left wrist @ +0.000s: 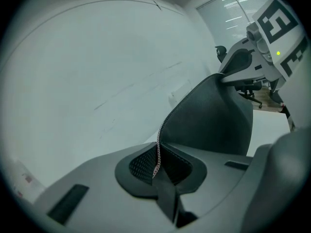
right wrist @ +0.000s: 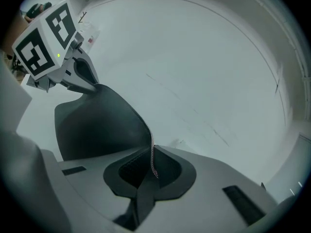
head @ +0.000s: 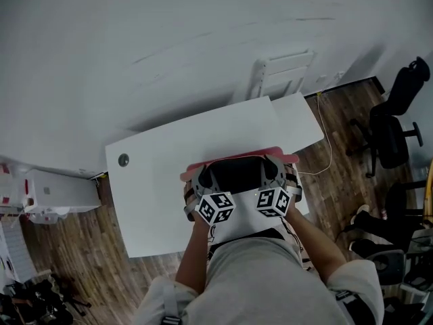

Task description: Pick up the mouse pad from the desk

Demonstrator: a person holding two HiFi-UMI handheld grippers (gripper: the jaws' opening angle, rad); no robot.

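The mouse pad (head: 237, 173), dark on top with a pink edge, hangs above the white desk (head: 162, 181), lifted between both grippers. My left gripper (head: 201, 185) is shut on the pad's left end and my right gripper (head: 285, 178) on its right end. In the left gripper view the pad (left wrist: 214, 115) runs edge-on into the closed jaws of the left gripper (left wrist: 156, 168) and curves away to the right gripper (left wrist: 245, 62). In the right gripper view the pad (right wrist: 97, 125) rises from the right gripper (right wrist: 153, 168) toward the left gripper (right wrist: 90, 84).
A round grommet (head: 123, 160) sits near the desk's left rear corner. A white frame (head: 281, 73) leans against the wall behind the desk. A black office chair (head: 392, 120) stands at the right, a white cabinet (head: 47, 195) at the left. A cable (head: 329, 156) trails over the wooden floor.
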